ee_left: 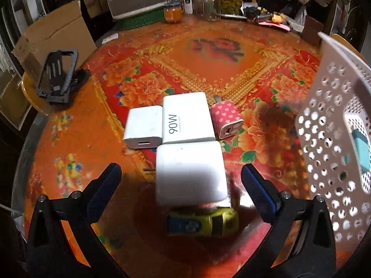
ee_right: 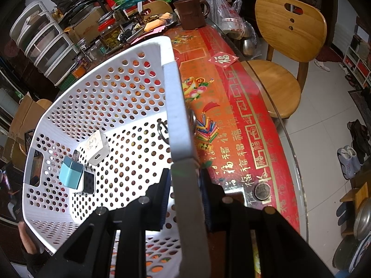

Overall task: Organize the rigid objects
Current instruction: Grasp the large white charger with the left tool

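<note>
The left tool (ee_left: 180, 173) hangs wide apart around a white charger (ee_left: 190, 173) on the table (ee_left: 81, 143).

The basket (ee_right: 111, 106) is white plastic, smooth, full of little round holes. The chargers (ee_left: 185, 118) look like smooth white plastic, a bit shiny. The tabletop (ee_left: 208, 53) has a shiny glass sheet over a red flowery cloth. The chair (ee_right: 289, 27) is smooth, shiny wood. The box (ee_left: 55, 37) is dull brown cardboard.
</note>
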### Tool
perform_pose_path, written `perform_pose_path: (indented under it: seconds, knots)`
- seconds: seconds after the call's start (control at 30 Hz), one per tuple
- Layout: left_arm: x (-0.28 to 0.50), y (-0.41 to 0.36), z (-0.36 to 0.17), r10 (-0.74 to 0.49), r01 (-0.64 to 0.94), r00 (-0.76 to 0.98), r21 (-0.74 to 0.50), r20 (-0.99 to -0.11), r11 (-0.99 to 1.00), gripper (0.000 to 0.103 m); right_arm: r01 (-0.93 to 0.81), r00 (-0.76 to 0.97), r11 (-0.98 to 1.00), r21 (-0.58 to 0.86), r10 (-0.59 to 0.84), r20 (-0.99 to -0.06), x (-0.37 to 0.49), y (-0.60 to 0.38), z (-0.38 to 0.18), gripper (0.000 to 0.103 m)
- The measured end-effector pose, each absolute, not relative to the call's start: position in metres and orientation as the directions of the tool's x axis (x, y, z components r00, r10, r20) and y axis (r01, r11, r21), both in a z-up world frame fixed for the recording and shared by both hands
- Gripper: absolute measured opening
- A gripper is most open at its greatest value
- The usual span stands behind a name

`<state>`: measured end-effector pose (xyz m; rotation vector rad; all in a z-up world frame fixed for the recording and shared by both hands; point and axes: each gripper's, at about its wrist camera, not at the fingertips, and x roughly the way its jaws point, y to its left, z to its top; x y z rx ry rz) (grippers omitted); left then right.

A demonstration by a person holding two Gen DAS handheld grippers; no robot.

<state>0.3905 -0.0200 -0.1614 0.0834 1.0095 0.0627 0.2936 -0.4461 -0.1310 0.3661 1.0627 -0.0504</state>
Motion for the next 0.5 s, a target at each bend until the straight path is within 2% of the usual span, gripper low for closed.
perform_pose_path:
  seconds: [0.1, 0.17, 0.37, 0.5]
  knots:
    - [0.396, -0.023, -0.169, 0.103, -0.026, 0.518, 0.105, -0.849, 0.994, 0.082, 0.215, 0.491, 0.939, 0.269, 0.134, -0.861, 0.294, -0.446, -0.131, 0.025]
    - [0.396, -0.017, -0.171, 0.073, -0.033, 0.517, 0.065, -0.853, 0.997, 0.070, 0.215, 0.491, 0.939, 0.269, 0.134, -0.861, 0.294, -0.446, -0.131, 0.025]
    - [0.391, -0.005, -0.168, 0.064, -0.052, 0.543, 0.043, -0.837, 0.998, 0.069, 0.213, 0.491, 0.940, 0.268, 0.134, -0.861, 0.293, -0.446, -0.131, 0.025]
    - [0.380, 0.002, -0.149, 0.084, -0.065, 0.604, 0.056, -0.792, 0.996, 0.069, 0.213, 0.491, 0.940, 0.267, 0.133, -0.861, 0.293, -0.445, -0.131, 0.025]
